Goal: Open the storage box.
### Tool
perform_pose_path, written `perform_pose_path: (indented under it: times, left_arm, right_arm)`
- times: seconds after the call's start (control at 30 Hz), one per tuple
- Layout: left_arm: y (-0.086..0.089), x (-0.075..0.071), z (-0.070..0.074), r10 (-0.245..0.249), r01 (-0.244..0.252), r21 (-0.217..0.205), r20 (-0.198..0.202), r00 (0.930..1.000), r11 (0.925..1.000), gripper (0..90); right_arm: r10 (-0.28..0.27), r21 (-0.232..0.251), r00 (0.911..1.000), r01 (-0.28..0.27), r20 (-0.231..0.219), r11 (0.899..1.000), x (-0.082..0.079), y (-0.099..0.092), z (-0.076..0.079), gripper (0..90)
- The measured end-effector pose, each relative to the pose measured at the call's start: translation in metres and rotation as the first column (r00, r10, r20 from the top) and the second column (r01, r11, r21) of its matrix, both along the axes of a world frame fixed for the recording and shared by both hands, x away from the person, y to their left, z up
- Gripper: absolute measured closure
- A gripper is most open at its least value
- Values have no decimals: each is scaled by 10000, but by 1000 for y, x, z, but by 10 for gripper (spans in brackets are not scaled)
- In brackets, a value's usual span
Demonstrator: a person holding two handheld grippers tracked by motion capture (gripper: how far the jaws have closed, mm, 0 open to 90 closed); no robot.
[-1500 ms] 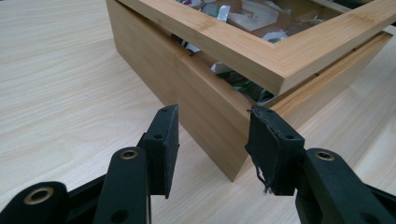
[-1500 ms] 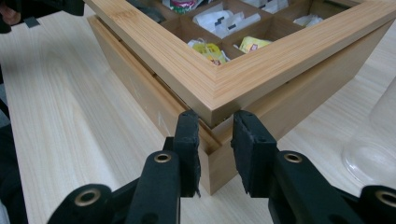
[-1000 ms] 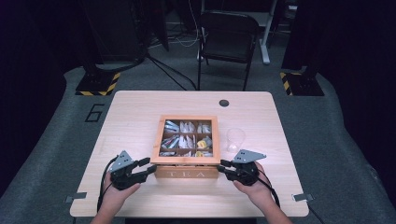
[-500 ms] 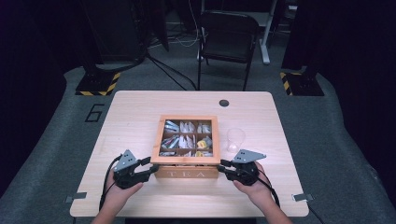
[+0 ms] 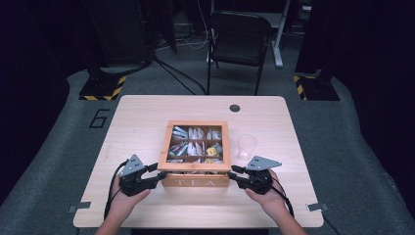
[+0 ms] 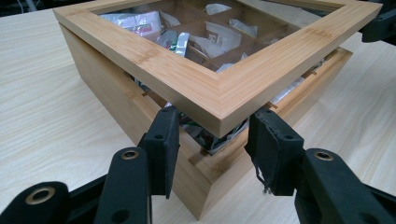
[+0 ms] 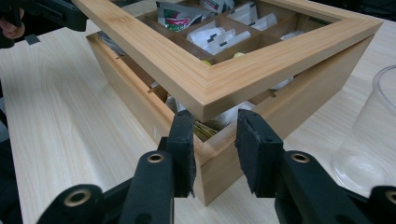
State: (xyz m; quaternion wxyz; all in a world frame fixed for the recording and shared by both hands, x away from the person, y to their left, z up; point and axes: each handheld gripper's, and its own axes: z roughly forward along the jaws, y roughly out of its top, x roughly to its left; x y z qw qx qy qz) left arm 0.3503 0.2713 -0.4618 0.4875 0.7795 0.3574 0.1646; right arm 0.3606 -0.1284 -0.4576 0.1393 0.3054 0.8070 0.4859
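A bamboo tea box [image 5: 195,181] marked TEA sits at mid-table, with tea bags [image 5: 188,147] in its compartments. Its glass-paned lid [image 6: 196,79] is tilted up a little at the front, leaving a gap over the box. My left gripper [image 6: 217,140] pinches the lid's front-left corner, its pads against both sides. My right gripper [image 7: 215,140] straddles the front-right corner of the lid [image 7: 187,65]. Its jaws have just been opening, and the pads stand slightly off the wood. From above, the left gripper [image 5: 159,175] and the right gripper [image 5: 234,172] flank the box front.
A clear plastic cup [image 5: 247,146] stands just right of the box, close to my right gripper, and shows as the cup [image 7: 373,126] there. A black disc [image 5: 235,108] lies at the table's [image 5: 142,127] far edge. A chair [image 5: 240,36] stands beyond.
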Motion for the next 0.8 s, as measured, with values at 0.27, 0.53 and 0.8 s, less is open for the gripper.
perform_pose_path:
  times: [0.27, 0.53, 0.8]
  left_arm:
    - [2, 1, 4, 17, -18, 21, 133, 9999, 10000, 537]
    - [4, 2, 10, 20, -21, 37, 406, 9992, 10000, 531]
    - [4, 4, 18, -4, -3, 90, 684, 9977, 10000, 530]
  right_arm:
    - [-73, -79, 9999, 74, 143, 9999, 1, 2, 4, 631]
    - [12, -111, 9999, -10, 171, 9999, 3, 4, 13, 600]
    - [-88, 48, 9999, 87, 68, 10000, 7, 1, 23, 569]
